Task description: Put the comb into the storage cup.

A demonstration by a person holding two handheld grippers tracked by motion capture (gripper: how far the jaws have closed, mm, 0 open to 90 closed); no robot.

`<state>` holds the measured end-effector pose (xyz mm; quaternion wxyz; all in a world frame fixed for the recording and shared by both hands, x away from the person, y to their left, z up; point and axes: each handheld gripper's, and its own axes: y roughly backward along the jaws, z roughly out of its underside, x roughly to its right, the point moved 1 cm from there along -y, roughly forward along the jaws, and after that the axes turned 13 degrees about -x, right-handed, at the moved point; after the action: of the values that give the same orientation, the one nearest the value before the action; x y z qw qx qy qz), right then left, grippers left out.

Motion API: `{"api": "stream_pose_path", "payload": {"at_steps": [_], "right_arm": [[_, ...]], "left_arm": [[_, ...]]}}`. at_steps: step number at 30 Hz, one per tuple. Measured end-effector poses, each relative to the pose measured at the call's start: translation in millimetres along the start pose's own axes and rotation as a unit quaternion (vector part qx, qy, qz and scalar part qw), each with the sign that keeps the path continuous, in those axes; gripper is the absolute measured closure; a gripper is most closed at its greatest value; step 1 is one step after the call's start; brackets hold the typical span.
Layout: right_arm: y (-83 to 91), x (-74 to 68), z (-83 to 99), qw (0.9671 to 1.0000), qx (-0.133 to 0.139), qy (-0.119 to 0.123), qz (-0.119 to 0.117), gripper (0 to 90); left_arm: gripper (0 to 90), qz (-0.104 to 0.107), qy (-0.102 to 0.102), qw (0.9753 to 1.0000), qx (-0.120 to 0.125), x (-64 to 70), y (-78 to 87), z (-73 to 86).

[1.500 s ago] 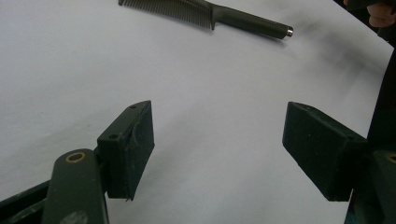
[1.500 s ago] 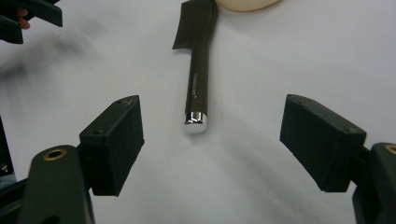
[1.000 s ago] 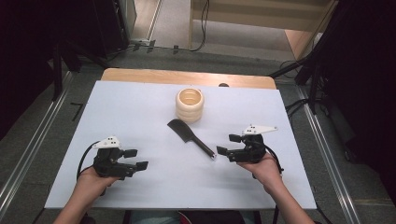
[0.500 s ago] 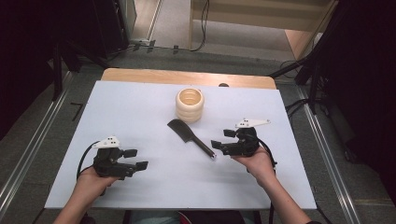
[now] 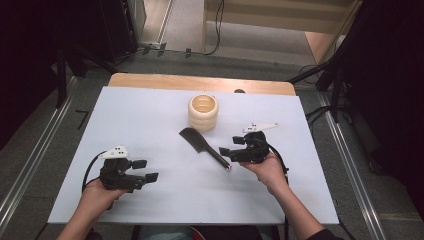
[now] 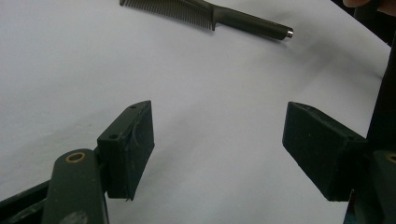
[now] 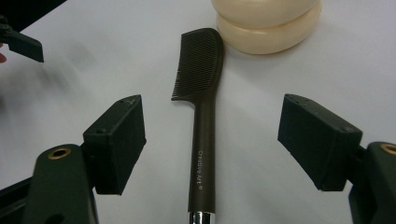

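A black comb (image 5: 202, 146) lies flat on the white table (image 5: 150, 115), its toothed end towards a cream ribbed cup (image 5: 203, 112). My right gripper (image 5: 227, 153) is open just at the comb's handle tip. In the right gripper view the comb (image 7: 203, 116) runs up the middle of the gap between the wide-apart jaws, and the cup (image 7: 268, 23) stands beyond it. My left gripper (image 5: 146, 171) is open at the front left, well away from the comb. Bare table lies between its jaws in the left gripper view, with the comb (image 6: 210, 14) far ahead.
A wooden board (image 5: 200, 83) sticks out past the table's far edge. Dark stands and cables flank the table on both sides. The white sheet is bare at the left and the far right.
My right gripper has moved left and slightly forward, up to the comb's handle end. The left gripper has stayed in place.
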<state>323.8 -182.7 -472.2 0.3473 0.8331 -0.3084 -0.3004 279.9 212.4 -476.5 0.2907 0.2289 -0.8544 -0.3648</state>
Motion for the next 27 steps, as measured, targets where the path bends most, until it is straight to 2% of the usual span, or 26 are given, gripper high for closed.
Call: {"api": "stream_pose_path", "payload": {"at_steps": [13,27], "right_arm": [[-7.9,-2.5,-4.7,0.9996,-0.028,0.008,0.003,22.7],[-15.7,-3.8,1.3,0.9980,-0.061,0.015,0.009,26.3]], "left_arm": [[25.9,0.000,0.000,1.0000,0.000,-0.1,0.1,0.0],[25.9,-0.001,0.000,1.0000,0.000,0.0,0.4,0.2]]}}
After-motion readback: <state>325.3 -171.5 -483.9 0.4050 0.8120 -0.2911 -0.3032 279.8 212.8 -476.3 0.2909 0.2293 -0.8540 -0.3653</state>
